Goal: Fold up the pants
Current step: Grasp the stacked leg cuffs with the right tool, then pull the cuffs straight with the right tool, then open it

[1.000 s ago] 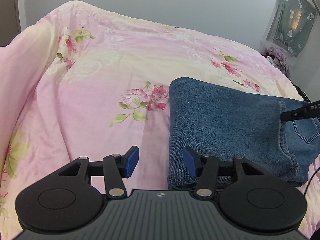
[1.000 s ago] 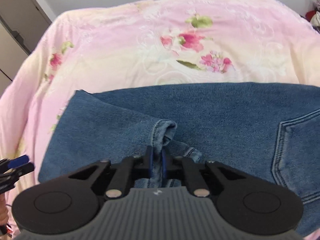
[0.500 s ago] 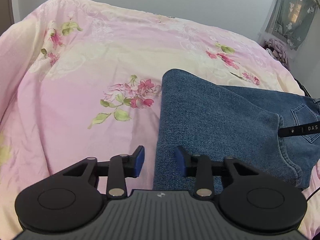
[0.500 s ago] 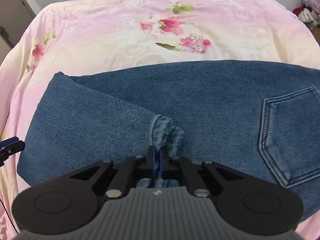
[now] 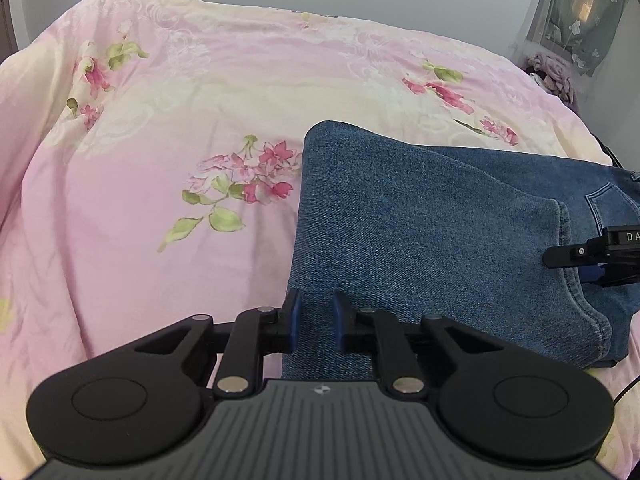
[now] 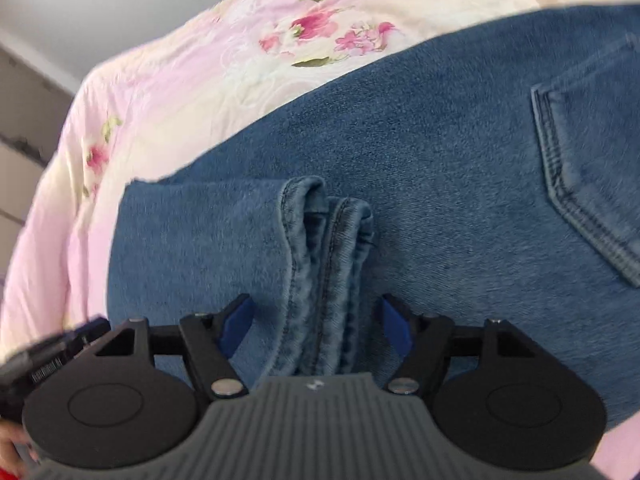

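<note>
Blue jeans lie folded across the pink flowered bed cover. My left gripper is at their folded left edge. Its jaws are closing, and the denim fills the narrow gap between the blue pads. The right gripper shows at that view's right edge, beside the leg hems. In the right wrist view the jeans fill the middle, with a back pocket at the right. My right gripper is opening, its pads wide apart on either side of the leg hems without touching them.
The bed cover reaches up and left toward a grey wall. A patterned curtain and a heap of clothes are beyond the bed's right corner. A cupboard stands at the left. A cable trails off the bed's near right.
The left jaws narrowed from wide apart onto the jeans' folded edge. The right gripper sank, rolled and let go of the leg hems, which now lie on the jeans.
</note>
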